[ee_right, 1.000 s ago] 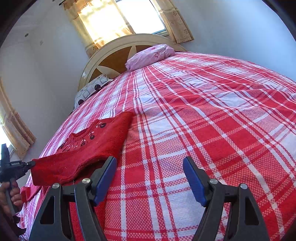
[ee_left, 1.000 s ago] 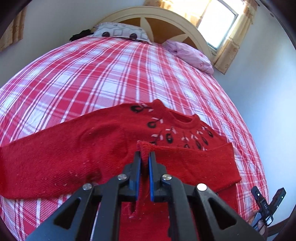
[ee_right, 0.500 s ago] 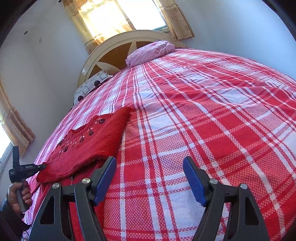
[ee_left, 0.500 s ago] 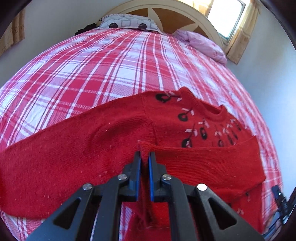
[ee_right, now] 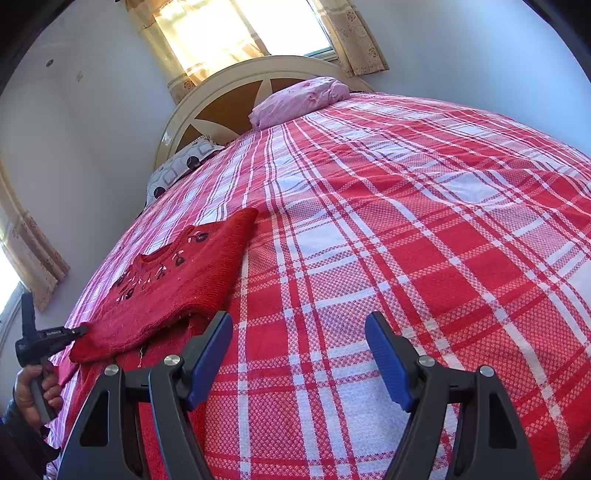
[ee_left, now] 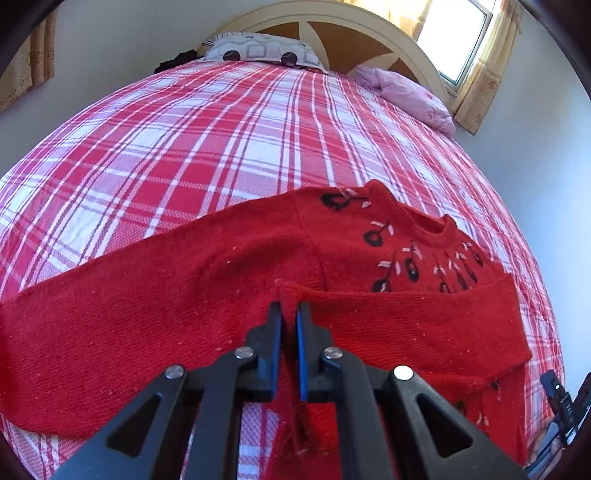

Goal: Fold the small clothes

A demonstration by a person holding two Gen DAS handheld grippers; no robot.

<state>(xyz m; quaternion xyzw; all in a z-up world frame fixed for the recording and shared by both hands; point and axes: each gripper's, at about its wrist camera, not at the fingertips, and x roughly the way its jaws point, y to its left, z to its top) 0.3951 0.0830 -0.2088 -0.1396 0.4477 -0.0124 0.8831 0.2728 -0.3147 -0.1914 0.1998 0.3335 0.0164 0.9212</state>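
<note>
- Red sweater [ee_left: 207, 295] lies face up on the plaid bedspread [ee_left: 221, 140], at the near edge of the bed, neck opening toward the headboard [ee_left: 332, 22].
- One sleeve runs out flat to the left in the left wrist view, its end reaching the frame edge.
- The other sleeve is folded across the chest, lying as a band below the black and white flower embroidery [ee_left: 410, 269].
- Left gripper [ee_left: 289, 314]: fingers nearly together, clamped on the cuff of the folded sleeve; a thin ridge of red knit stands between the blue pads [ee_left: 301, 354].
- The cuff end sits at about the middle of the sweater body, just beyond the fingertips.
- In the right wrist view the same gripper [ee_right: 79, 329] shows at the far left, a hand [ee_right: 35, 391] round its handle, its tip at the folded sleeve's end.
- Right gripper [ee_right: 299, 332]: fingers wide apart, nothing between them; only bare bedspread shows through the gap.
- Right gripper is to the right of the sweater; its left finger [ee_right: 210, 354] overlaps the sweater's near right edge in the picture, contact cannot be told.
- Far end of bed: patterned pillow [ee_left: 258, 51] to the left, pink pillow [ee_left: 410, 96] to the right, both against the headboard.
- Window [ee_left: 458, 33] with tan curtains behind the headboard's right side; bright light through it.
</note>
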